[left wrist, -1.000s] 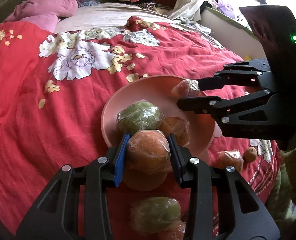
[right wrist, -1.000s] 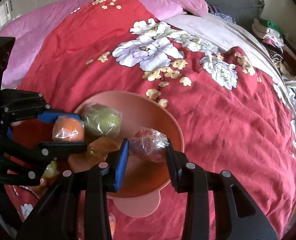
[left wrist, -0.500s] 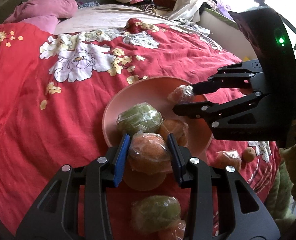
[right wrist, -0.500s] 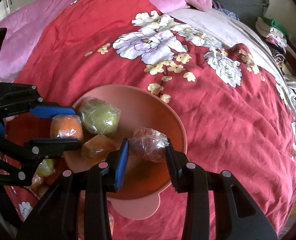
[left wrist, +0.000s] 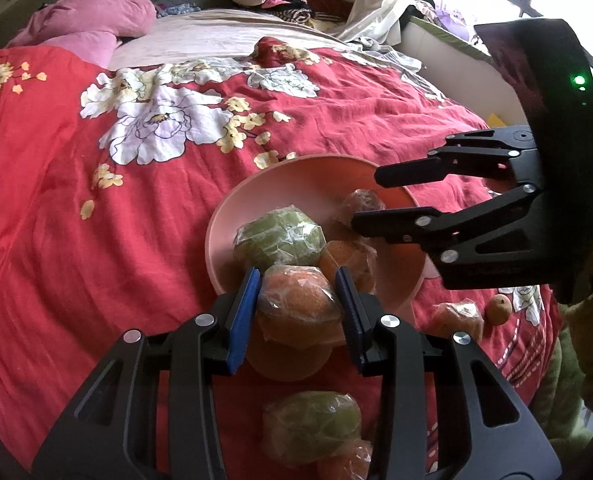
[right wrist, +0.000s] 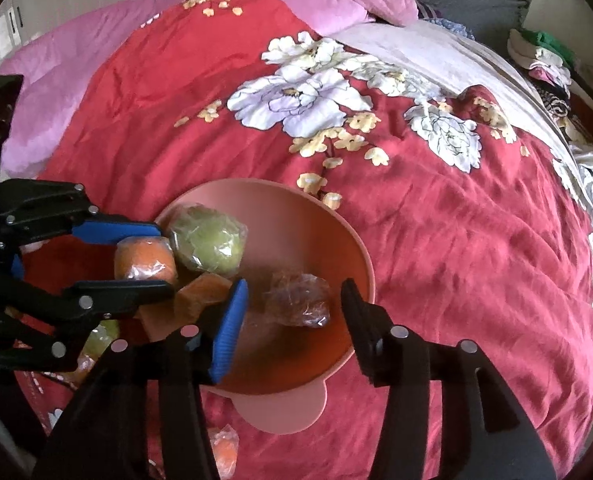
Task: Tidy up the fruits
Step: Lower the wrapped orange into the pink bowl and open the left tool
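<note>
A: Four wrapped fruits at the pink bowl (right wrist: 352,240), which sits on the red floral bedspread (right wrist: 436,220). Positions by clock face, right wrist view?

B: Green wrapped fruit (right wrist: 206,244) at ten o'clock inside the bowl. Orange wedge-shaped fruit (right wrist: 204,294) at eight o'clock, touching the green one. Brownish wrapped fruit (right wrist: 298,300) near centre, lying on the bowl floor.

A: And the fourth?

B: Wrapped orange (right wrist: 144,260), at nine o'clock over the rim, pinched between the pads of the left gripper (right wrist: 152,260). It touches the green fruit.

A: Left wrist view agrees?

B: Yes. Left gripper (left wrist: 298,300) has both pads pressed on the orange (left wrist: 296,300), at the bowl's (left wrist: 224,220) six o'clock edge in that view.

A: Right gripper?

B: Right gripper (right wrist: 294,304) has jaws opening. Brownish fruit lies between them, clear gaps either side, pads off the wrap. In the left wrist view the right gripper (left wrist: 364,196) reaches in from three o'clock over the same fruit (left wrist: 360,204).

A: Fruit outside the bowl?

B: Left wrist view: second green fruit (left wrist: 312,426) on the bedspread near six o'clock, a wrapped orange one (left wrist: 458,316) and a small bare fruit (left wrist: 498,308) at four o'clock. Pink pillow (left wrist: 96,24) at eleven o'clock, far end.
</note>
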### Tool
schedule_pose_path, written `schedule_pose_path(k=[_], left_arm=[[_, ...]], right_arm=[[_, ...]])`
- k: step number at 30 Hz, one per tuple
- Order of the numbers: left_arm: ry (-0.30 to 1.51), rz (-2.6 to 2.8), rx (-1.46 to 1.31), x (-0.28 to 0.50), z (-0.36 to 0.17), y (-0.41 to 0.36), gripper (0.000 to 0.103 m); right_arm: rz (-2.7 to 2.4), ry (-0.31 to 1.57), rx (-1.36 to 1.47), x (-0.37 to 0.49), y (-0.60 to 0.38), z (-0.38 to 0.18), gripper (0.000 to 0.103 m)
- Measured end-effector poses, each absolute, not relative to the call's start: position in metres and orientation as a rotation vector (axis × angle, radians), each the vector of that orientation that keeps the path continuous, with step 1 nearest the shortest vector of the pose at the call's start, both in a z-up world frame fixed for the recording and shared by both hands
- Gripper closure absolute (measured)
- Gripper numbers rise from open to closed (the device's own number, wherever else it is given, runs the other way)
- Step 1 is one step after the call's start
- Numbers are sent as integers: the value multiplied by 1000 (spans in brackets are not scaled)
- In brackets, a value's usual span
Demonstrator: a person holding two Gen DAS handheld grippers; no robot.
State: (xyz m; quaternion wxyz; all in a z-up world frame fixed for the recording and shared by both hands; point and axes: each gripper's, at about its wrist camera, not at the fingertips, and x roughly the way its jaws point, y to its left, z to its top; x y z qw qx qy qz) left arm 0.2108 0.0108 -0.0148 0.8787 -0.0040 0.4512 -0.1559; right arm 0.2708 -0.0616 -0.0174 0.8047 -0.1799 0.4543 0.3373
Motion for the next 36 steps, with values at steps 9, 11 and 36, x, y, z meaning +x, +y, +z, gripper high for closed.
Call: schedule_pose_path(k=[9,11,36], left_arm=[[940,-322,-12,212,-14,12,67],[938,-321,-14,213,-14,12,67],[855,-274,-70,202,16,31,40]], right_arm=[[704,913,-268,256,-85,-3,41],[693,897,-253,252,-91,1,39],[689,798,-156,221,-120,17,15]])
